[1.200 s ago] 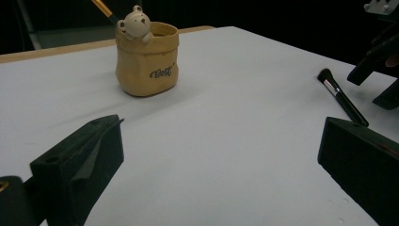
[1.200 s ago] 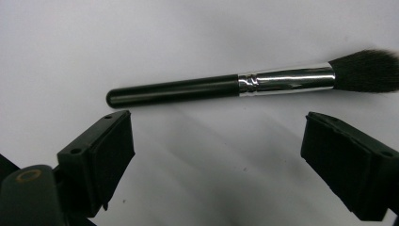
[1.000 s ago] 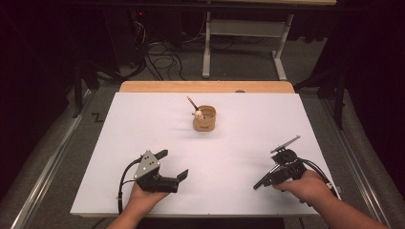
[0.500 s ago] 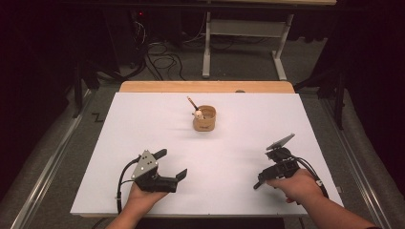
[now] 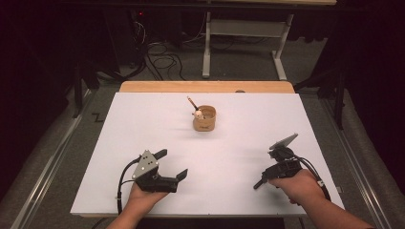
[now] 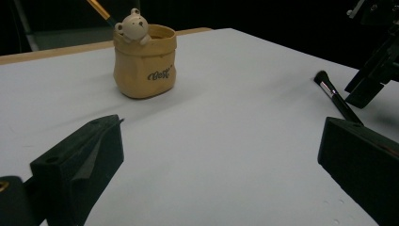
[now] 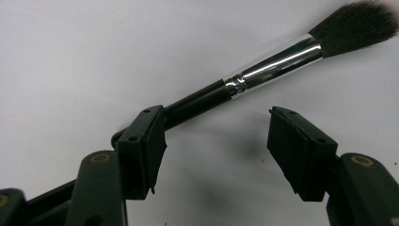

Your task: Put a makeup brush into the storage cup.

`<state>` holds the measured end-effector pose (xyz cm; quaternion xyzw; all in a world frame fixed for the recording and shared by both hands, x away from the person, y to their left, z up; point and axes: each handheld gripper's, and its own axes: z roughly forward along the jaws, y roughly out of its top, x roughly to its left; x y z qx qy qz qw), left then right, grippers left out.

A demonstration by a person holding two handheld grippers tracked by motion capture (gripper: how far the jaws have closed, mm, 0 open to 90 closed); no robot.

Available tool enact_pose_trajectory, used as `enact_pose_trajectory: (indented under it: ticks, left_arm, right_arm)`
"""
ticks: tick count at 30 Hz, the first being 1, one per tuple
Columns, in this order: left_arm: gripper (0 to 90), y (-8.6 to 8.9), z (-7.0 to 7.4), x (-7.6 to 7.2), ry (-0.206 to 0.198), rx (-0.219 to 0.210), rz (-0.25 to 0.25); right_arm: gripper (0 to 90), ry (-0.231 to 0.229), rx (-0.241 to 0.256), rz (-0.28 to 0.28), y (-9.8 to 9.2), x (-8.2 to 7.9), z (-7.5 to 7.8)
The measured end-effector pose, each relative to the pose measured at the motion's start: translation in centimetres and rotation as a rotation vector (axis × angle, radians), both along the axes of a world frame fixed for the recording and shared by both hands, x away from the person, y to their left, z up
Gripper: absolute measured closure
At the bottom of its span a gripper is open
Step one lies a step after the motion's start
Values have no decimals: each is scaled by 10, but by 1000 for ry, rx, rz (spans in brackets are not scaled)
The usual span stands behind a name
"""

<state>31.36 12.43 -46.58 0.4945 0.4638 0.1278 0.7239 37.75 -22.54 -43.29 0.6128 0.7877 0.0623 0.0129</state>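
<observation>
The brush (image 7: 263,70) lies flat on the table (image 5: 239,143), well right of the cup (image 5: 204,119), under the right gripper's (image 7: 214,141) spread jaws. Light, slim and glossy, it likely slips, so grip the black handle mid-length. The left gripper (image 5: 169,164) also hangs released.

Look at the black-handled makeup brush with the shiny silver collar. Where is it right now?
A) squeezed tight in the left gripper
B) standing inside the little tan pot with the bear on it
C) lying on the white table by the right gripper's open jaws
C: the black-handled makeup brush lies flat on the white table, and the right gripper has its jaws spread apart over it, not yet closed on it.
</observation>
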Motion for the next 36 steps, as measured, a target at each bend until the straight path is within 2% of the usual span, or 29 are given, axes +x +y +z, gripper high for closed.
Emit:
enact_pose_trajectory:
  ticks: [8,12,24,36]
  left_arm:
    - [17,0,0,0,1,-4,0]
    - [17,0,0,0,-1,3,-5]
    - [17,-2,-1,-1,0,5,-8]
    - [17,-2,-1,-1,-1,10,-13]
  right_arm:
    - [422,6,26,-19,2,2,-1]
    - [416,20,24,-39,2,2,-3]
    - [404,10,48,-69,-2,12,-3]
    - [412,21,31,-67,4,20,-5]
